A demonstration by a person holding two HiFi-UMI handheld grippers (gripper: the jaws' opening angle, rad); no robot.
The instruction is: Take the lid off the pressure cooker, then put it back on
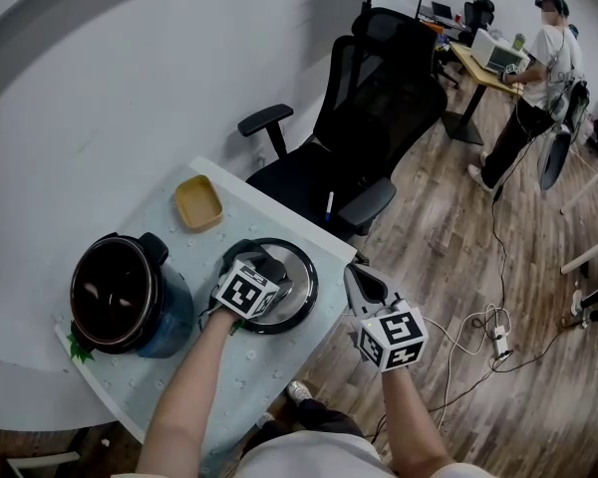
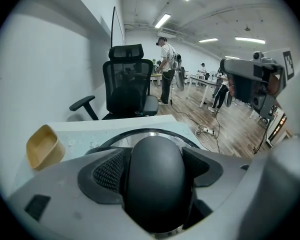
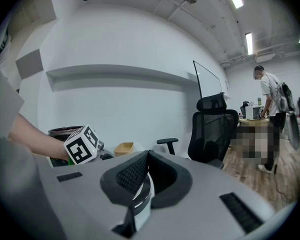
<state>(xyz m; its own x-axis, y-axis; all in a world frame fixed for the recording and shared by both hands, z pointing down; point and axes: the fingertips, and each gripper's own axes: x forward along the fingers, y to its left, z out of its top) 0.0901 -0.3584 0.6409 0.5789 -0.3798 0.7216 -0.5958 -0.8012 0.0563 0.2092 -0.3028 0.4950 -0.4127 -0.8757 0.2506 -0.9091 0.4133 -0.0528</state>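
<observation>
One lid (image 1: 304, 282), judged heavy, rigid, slick: left gripper (image 1: 263, 267) clamped its knob (image 2: 155, 179); right gripper (image 1: 360, 279) jaws together, empty.

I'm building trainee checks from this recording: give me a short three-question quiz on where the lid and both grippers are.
1. True or false: the lid sits on the pressure cooker.
2. The left gripper is shut on: A the lid's knob; B the yellow dish; C nothing.
3. Fill in: the right gripper has its jaws ____.
Key: 1 false, it lies on the table beside the cooker; 2 A; 3 shut, holding nothing.
</observation>
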